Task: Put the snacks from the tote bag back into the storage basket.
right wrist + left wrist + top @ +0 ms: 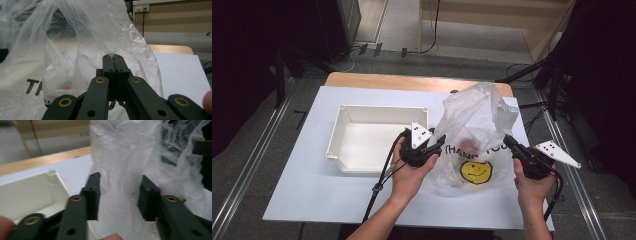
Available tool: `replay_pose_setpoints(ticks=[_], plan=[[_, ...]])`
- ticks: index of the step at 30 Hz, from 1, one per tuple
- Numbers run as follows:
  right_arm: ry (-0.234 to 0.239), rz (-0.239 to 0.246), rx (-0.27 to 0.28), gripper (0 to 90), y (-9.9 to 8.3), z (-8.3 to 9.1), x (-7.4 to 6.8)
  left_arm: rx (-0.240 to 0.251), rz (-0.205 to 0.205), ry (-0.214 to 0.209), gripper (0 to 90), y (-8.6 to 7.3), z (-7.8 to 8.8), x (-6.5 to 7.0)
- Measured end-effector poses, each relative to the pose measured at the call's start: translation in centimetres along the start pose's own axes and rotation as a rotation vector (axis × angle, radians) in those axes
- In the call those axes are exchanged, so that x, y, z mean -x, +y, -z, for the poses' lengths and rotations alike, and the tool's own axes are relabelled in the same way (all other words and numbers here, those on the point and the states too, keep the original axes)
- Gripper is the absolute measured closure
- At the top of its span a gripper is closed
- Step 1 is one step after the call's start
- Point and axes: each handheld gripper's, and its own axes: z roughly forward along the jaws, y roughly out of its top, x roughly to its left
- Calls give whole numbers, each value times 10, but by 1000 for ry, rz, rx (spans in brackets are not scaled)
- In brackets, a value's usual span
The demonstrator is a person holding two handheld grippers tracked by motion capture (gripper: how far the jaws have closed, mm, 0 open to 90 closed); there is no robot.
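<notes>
Over on the left of the white tabletop [302,190] there's a shallow off-white plastic tray [343,131], hard-walled, rounded corner posts, nothing in it as far as I can see. Just at its 3 o'clock side sits the left gripper [438,145], and its fingers [93,195] are spread apart with the left edge of the plastic bag [472,135] standing between them. From the left gripper view the film hangs in the gap but I don't see the pads pinching it, so I'd call that one released for now, though lined up for a grab. The bag edge is basically dead ahead of those fingers, at their 12 o'clock, running up and down.

The bag itself is thin, crinkly, see-through stuff, standing up tall and puffy in the middle of the tabletop, with black "THANK YOU" lettering and a yellow smiley face [475,171] low on the front. Something reddish [470,142] is inside, too blurry to name.

At the bag's 3 o'clock, the right gripper [507,140] has its fingers [109,67] clenched tight on a gathered bit of the right rim, film bunching out of the tips.

My guess: the left only needs to squeeze where it is, then both can pull the mouth open sideways.
</notes>
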Motion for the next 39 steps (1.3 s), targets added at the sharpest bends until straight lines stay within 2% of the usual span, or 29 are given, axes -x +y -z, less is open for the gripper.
replay_pose_setpoints(ticks=[3, 6, 8, 13, 15, 20, 25, 29, 31, 32, 35, 37, 38, 39], plan=[[-17, -5, 14, 900, 0, 1, 2, -19, 29, -71, 774, -3, -2, -2], [-29, -11, 20, 900, 1, 2, 4, -21, 42, -83, 876, -8, -1, -4], [-32, -15, 20, 900, 1, 2, 4, -22, 43, -83, 900, -11, -1, -5], [-49, -7, 10, 900, -1, -1, 6, -72, 40, -81, 900, -22, -6, -1], [-50, -17, 3, 900, -2, -2, 6, -77, 41, -87, 900, -25, -6, 1], [-99, -35, -72, 900, -20, -13, 17, -82, 68, -101, 900, -41, -5, 7], [-128, -60, -110, 900, -29, -16, 26, -65, 67, -97, 900, -57, -4, 15], [-152, -62, -134, 900, -35, -17, 31, -39, 60, -96, 900, -67, -3, 22], [-125, -61, -115, 886, -37, -15, 32, -21, 55, -96, 900, -74, -4, 26], [-111, -43, -98, 801, -37, -13, 32, -12, 53, -104, 900, -76, -4, 27], [-94, -34, -64, 536, -36, -7, 29, 14, 34, -110, 900, -82, -5, 30], [-90, -49, -54, 305, -33, 0, 27, 18, 26, -109, 895, -85, -6, 30], [-90, -49, -54, 305, -33, 0, 27, 23, 30, -111, 895, -87, -6, 30], [-86, -57, -50, 264, -31, 2, 26, 22, 30, -111, 893, -88, -7, 29]])
